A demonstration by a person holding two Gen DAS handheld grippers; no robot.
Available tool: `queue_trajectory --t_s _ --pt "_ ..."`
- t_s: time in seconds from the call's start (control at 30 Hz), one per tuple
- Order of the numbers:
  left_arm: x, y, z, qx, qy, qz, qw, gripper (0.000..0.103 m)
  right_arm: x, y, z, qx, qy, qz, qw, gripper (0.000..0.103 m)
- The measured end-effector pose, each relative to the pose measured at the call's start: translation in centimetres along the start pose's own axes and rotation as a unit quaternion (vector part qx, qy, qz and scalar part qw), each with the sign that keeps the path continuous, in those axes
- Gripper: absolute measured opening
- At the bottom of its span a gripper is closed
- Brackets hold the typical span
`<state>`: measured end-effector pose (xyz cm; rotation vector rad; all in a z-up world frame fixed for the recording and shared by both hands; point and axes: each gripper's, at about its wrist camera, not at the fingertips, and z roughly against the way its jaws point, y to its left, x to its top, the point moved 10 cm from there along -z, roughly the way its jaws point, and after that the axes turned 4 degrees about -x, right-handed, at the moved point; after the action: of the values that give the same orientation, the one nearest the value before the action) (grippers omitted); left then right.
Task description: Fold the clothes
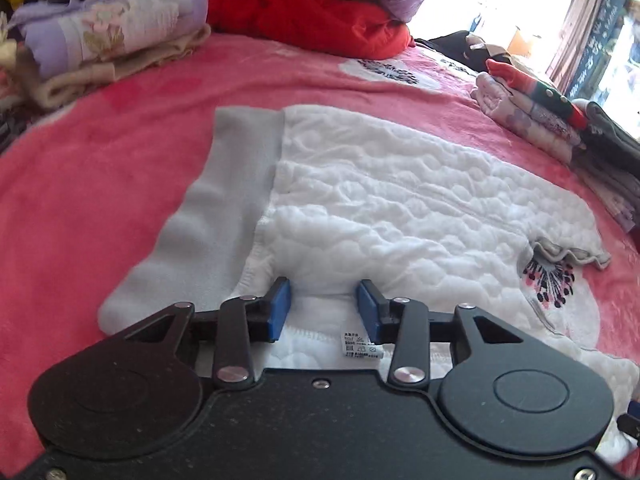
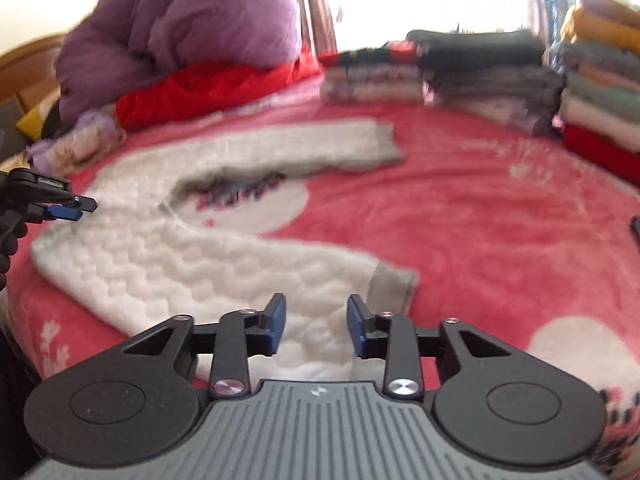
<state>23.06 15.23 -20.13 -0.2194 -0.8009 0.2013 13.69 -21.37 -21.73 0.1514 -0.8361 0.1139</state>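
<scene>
White quilted pants (image 1: 380,200) with a grey waistband (image 1: 224,200) lie flat on the pink blanket (image 1: 100,152). My left gripper (image 1: 324,300) is open, its blue pads over the pants' near edge by a care label (image 1: 362,346). In the right wrist view the pants (image 2: 192,248) spread in a V with two grey-cuffed legs. My right gripper (image 2: 316,320) is open over the near leg beside its cuff (image 2: 394,284). The left gripper (image 2: 66,208) shows at the left edge over the waist end.
Folded clothes are stacked at the bed's far right (image 2: 460,76) and right edge (image 2: 600,92). A red garment (image 1: 304,12), a purple jacket (image 2: 192,28) and a lilac folded pile (image 1: 112,36) lie at the back. A bright window is behind.
</scene>
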Motion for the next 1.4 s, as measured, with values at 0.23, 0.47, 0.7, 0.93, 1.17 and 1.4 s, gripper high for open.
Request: queue_trajectory --t_s 0.23,0.47,0.7,0.93,1.17,1.4 --pt "-1.0 0.1 -0.4 0.026 0.025 -0.057 0.9977 0.052 0.6 0.1 -0.2 -0.014 -0.021 0.022 0.999 0.051" --pt "-2.9 0.2 4.5 0.054 0.009 -0.094 0.9941 0.051 1.2 0.4 0.6 -0.017 -0.04 0.022 0.999 0.051" --pt "-6.1 0.6 4.7 0.052 0.052 -0.103 0.9919 0.052 1.8 2.6 1.8 0.006 -0.066 0.063 0.996 0.052" --pt "-7.8 0.7 4.7 0.044 0.074 -0.098 0.9914 0.061 -0.6 2.9 0.5 0.004 0.005 0.069 0.998 0.056" --pt "-7.4 -1.0 7.0 0.038 0.082 -0.099 0.991 0.067 -0.3 3.8 3.4 0.011 -0.034 0.095 0.995 0.057" --pt "-7.5 -1.6 8.2 0.032 0.078 -0.115 0.9898 0.067 -0.8 3.7 4.3 -0.004 -0.034 0.113 0.993 0.058"
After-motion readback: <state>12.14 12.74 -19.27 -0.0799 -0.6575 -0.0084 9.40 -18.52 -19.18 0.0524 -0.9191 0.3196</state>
